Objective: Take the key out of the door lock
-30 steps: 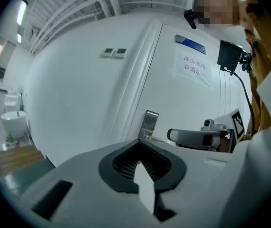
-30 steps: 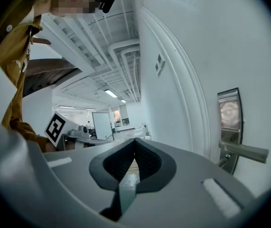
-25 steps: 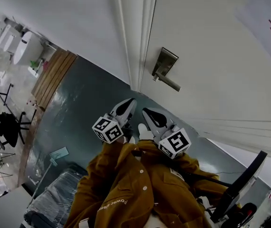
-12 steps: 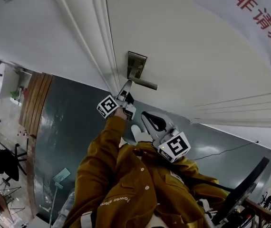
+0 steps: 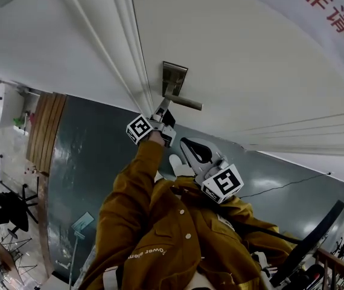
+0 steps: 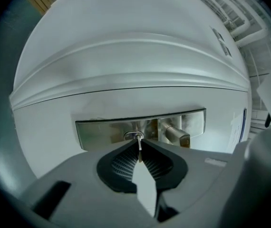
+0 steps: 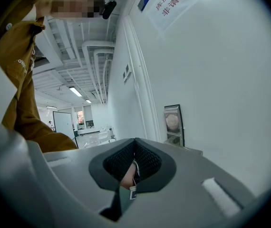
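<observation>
A small metal key (image 6: 139,148) sticks out of the keyhole in the brushed steel lock plate (image 6: 107,131), beside the lever handle (image 6: 176,136). My left gripper (image 6: 139,145) is up against the plate, its jaws closing, and the ribbed pads sit on both sides of the key. The head view shows the left gripper (image 5: 162,110) reaching up to the lock plate (image 5: 175,77) just under the handle (image 5: 187,103). My right gripper (image 5: 187,145) hangs back near the chest, shut and empty, with its tips (image 7: 134,141) meeting.
The white door carries a sign with red characters (image 5: 335,5) at upper right. The door frame moulding (image 5: 124,53) runs left of the lock. Dark green floor (image 5: 81,162) lies below. A mustard jacket sleeve (image 5: 136,192) fills the lower middle.
My left gripper rose from beside the right one at the chest up to the lock plate, and it now sits a little closer in under the handle. The right gripper stayed put.
</observation>
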`<act>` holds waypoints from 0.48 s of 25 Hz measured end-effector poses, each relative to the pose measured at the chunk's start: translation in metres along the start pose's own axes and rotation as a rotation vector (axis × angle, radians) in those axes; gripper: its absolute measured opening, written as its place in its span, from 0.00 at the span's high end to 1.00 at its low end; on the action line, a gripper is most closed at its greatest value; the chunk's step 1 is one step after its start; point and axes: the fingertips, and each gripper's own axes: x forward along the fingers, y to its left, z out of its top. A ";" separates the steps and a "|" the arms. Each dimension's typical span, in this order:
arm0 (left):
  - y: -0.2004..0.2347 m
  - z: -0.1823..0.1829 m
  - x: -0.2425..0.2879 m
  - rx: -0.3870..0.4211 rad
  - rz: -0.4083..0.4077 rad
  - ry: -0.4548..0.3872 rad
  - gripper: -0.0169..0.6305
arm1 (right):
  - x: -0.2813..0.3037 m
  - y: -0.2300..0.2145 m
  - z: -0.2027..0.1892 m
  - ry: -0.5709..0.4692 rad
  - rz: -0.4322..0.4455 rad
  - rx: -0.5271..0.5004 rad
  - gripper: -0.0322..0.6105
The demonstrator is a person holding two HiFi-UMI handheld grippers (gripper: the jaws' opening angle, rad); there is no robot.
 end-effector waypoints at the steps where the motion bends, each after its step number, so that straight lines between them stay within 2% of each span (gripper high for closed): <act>1: 0.003 0.000 -0.002 0.002 0.020 0.003 0.94 | 0.001 0.001 0.000 -0.001 0.002 0.000 0.94; 5: 0.007 -0.003 -0.015 0.017 0.071 0.018 0.94 | 0.005 0.003 0.003 -0.009 0.008 -0.006 0.94; 7: -0.005 -0.010 -0.029 0.008 0.030 0.033 0.94 | 0.006 0.002 0.005 -0.017 0.010 -0.008 0.94; 9: -0.028 -0.018 -0.048 -0.042 -0.036 0.043 0.94 | 0.009 0.000 0.006 -0.022 0.009 -0.008 0.94; 10: -0.036 -0.021 -0.061 -0.057 -0.040 0.046 0.94 | 0.009 -0.001 0.006 -0.023 0.008 -0.006 0.94; 12: -0.047 -0.022 -0.092 -0.041 0.009 0.049 0.94 | 0.012 -0.003 0.007 -0.024 0.009 -0.002 0.94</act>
